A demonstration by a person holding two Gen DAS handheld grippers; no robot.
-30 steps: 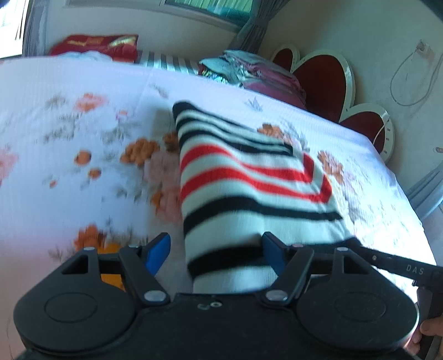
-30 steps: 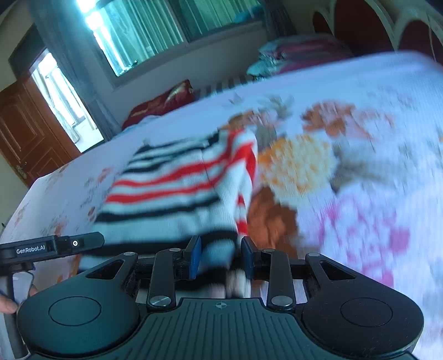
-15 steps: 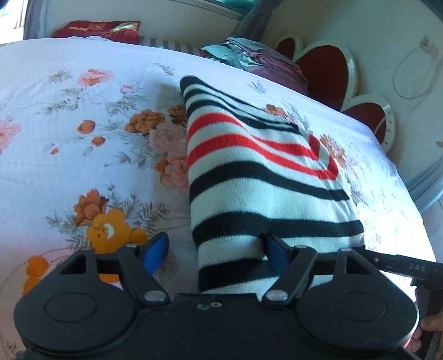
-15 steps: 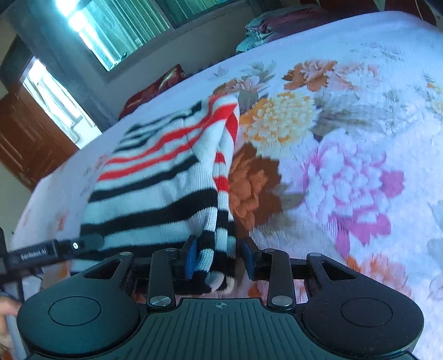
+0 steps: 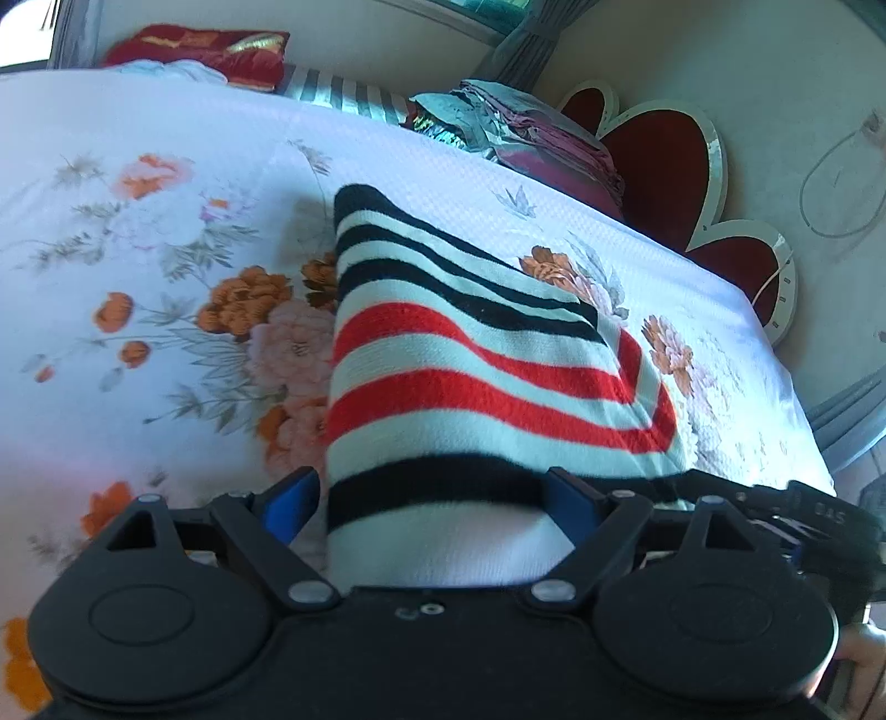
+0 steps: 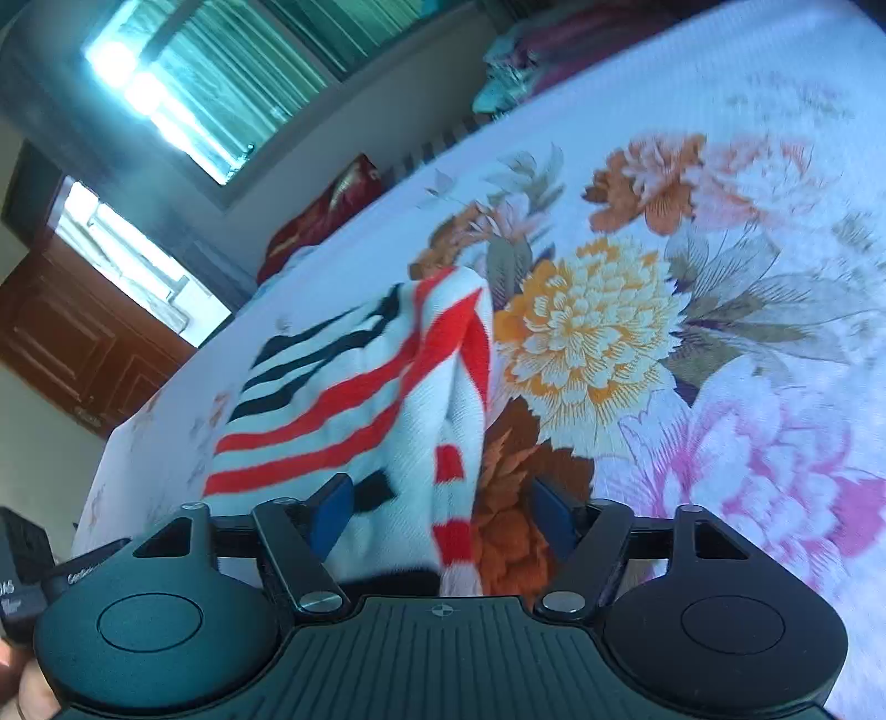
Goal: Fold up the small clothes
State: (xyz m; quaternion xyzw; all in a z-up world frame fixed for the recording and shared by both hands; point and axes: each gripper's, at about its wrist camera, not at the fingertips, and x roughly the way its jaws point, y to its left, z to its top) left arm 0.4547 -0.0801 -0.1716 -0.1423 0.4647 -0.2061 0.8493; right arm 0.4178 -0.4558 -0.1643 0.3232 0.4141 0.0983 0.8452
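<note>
A folded knit sweater (image 5: 470,376) with black, red and white stripes lies on the floral bed sheet (image 5: 166,249). My left gripper (image 5: 434,498) is open, its blue pads on either side of the sweater's near edge. In the right wrist view the same sweater (image 6: 360,410) lies ahead to the left. My right gripper (image 6: 437,509) is open around the sweater's near right edge, not clamping it. The other gripper's black body shows at the right edge of the left wrist view (image 5: 819,515).
The bed sheet (image 6: 720,387) fills most of both views. A stack of folded clothes (image 5: 515,133) and a red pillow (image 5: 199,47) lie at the bed's far side. A red heart-shaped headboard (image 5: 664,166) stands at the right. A wooden door (image 6: 72,343) is far left.
My right gripper has opened and let go of the sweater's edge. My left gripper stayed open. The sweater now lies flat on the bed.
</note>
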